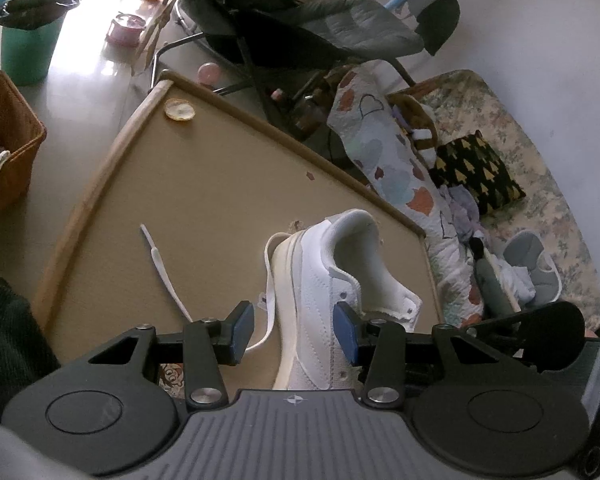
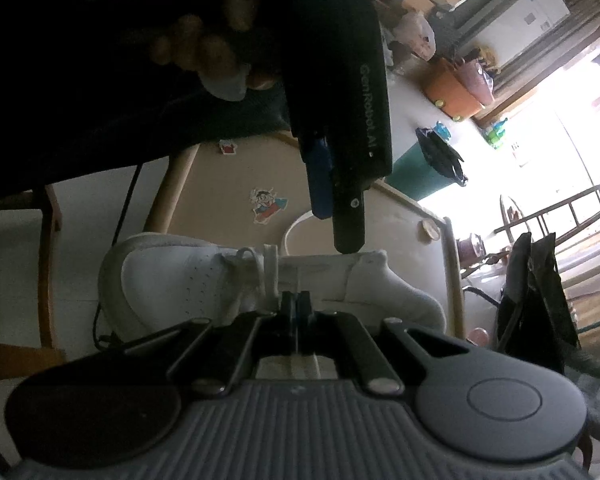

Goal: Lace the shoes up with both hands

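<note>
One white shoe point(image 1: 320, 288) on tabletop point(image 1: 204, 184), braced by half-open left tool point(image 1: 296, 332); right tool point(image 2: 296, 312) clamped shut on lace point(image 2: 270, 272). Lower eyelets threaded, upper ones left.

Tan low table point(image 1: 204, 184) with a raised pale wooden rim, bearing a white shoe point(image 1: 324, 292) tipped on its side near the right edge. Trailing from it across the tabletop, a white lace point(image 1: 162, 266), its free end lying flat to the left. Near the far corner, a small round yellowish object point(image 1: 179, 111). Stuck to the surface, a cartoon sticker point(image 2: 269, 205), a smaller red-and-white sticker point(image 2: 228, 147), plus a few small dark marks.
</note>
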Motion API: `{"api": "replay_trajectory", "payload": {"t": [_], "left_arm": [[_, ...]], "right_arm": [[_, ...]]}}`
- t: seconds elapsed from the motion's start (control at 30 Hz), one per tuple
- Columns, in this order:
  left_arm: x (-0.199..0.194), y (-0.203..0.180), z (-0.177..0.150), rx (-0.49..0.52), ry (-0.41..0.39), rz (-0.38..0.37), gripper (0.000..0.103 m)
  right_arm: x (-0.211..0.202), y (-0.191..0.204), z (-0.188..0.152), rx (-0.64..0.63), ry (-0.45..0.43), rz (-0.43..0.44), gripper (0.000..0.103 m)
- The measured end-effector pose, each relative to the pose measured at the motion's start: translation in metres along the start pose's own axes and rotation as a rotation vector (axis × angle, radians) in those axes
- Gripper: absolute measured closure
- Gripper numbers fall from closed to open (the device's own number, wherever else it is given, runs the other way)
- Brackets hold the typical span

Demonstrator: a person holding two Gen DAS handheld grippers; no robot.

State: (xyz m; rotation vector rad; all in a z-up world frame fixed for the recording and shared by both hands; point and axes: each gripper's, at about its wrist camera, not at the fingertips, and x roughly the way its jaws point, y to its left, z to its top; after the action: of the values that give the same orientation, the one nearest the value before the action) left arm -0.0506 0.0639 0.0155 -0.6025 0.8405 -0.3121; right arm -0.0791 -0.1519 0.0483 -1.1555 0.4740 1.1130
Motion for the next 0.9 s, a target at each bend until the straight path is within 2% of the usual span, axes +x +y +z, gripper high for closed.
{"api": "replay_trajectory", "payload": {"t": [0.47,0.9], "left_arm": [[0.0045,0.0027,-0.0001,-0.004,0.0,-0.007,0.057],[0.0055,0.005,0.0012,-0.008,0.006,-0.014,0.057]], "right_arm": [[0.0075,-0.0024,0.0019,0.025,-0.018,0.014,0.102],[0.0057,-0.0052,0.0052,0.004,-0.016,-0.02,0.102]]}}
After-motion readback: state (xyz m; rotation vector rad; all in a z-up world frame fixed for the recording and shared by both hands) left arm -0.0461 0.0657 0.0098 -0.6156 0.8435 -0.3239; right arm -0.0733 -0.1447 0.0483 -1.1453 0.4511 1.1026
